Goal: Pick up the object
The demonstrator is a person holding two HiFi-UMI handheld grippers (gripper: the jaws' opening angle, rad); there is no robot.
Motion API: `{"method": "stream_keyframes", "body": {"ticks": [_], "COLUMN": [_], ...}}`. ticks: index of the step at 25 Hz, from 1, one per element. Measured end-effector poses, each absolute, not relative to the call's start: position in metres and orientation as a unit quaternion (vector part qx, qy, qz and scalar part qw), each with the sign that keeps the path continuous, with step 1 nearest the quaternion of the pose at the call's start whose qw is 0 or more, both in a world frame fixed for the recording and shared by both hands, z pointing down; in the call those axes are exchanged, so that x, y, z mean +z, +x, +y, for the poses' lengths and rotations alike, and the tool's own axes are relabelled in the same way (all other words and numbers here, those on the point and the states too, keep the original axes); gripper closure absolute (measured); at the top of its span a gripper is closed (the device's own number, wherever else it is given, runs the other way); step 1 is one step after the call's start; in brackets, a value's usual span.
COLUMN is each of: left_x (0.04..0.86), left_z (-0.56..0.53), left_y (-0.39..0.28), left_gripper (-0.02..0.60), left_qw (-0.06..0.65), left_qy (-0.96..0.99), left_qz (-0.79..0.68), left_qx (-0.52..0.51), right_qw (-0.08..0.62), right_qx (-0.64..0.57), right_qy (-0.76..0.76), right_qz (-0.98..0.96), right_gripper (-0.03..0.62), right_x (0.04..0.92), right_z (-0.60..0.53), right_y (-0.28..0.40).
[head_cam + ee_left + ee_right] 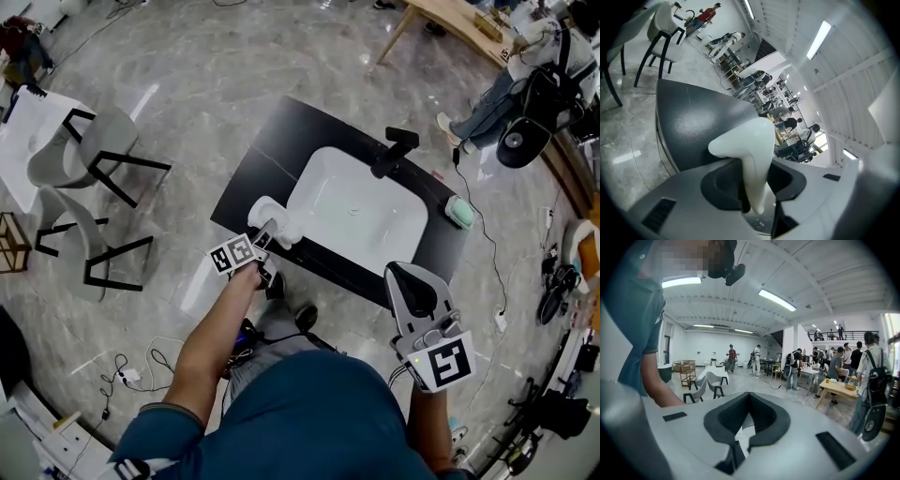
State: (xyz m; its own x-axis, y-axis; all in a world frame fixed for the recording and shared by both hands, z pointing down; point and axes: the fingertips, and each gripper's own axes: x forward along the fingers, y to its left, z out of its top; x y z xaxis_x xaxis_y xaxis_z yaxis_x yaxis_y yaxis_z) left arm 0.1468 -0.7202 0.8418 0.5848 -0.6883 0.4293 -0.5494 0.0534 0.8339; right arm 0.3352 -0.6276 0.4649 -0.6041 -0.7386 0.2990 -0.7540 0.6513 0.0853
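A white, smooth, curved object (270,217) lies on the left end of the black table (272,150), beside a white basin (375,187). My left gripper (265,236) reaches it from the near side. In the left gripper view the object (750,140) fills the gap, its narrow lower part pinched between both dark pads of the left gripper (754,166). My right gripper (410,274) is held near my body, off the table's near edge. In the right gripper view the right gripper (749,399) points out into the room with nothing between its jaws, which meet.
A pale green item (459,212) lies at the table's right end and a black fixture (394,150) stands at the basin's far rim. Two grey chairs (84,159) stand on the floor to the left. A seated person (492,103) is at the far right. Cables (122,375) trail over the floor.
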Motion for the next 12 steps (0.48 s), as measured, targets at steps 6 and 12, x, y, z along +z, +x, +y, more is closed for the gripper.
{"method": "stream_keyframes", "body": {"ticks": [6, 12], "left_x": [0.823, 0.788], "left_z": [-0.726, -0.732], "left_y": [0.148, 0.151], "left_gripper": [0.445, 0.445], "left_qw": [0.555, 0.535], "left_qy": [0.699, 0.716], "left_qz": [-0.445, -0.44], "left_qx": [-0.068, -0.084], "right_qw": [0.15, 0.14], "right_qx": [0.02, 0.02], "right_qy": [0.414, 0.415], "right_qz": [-0.898, -0.899], "right_gripper": [0.58, 0.58], "right_x": [0.464, 0.458], "right_z": [-0.629, -0.625], "right_y": [0.335, 0.342]}}
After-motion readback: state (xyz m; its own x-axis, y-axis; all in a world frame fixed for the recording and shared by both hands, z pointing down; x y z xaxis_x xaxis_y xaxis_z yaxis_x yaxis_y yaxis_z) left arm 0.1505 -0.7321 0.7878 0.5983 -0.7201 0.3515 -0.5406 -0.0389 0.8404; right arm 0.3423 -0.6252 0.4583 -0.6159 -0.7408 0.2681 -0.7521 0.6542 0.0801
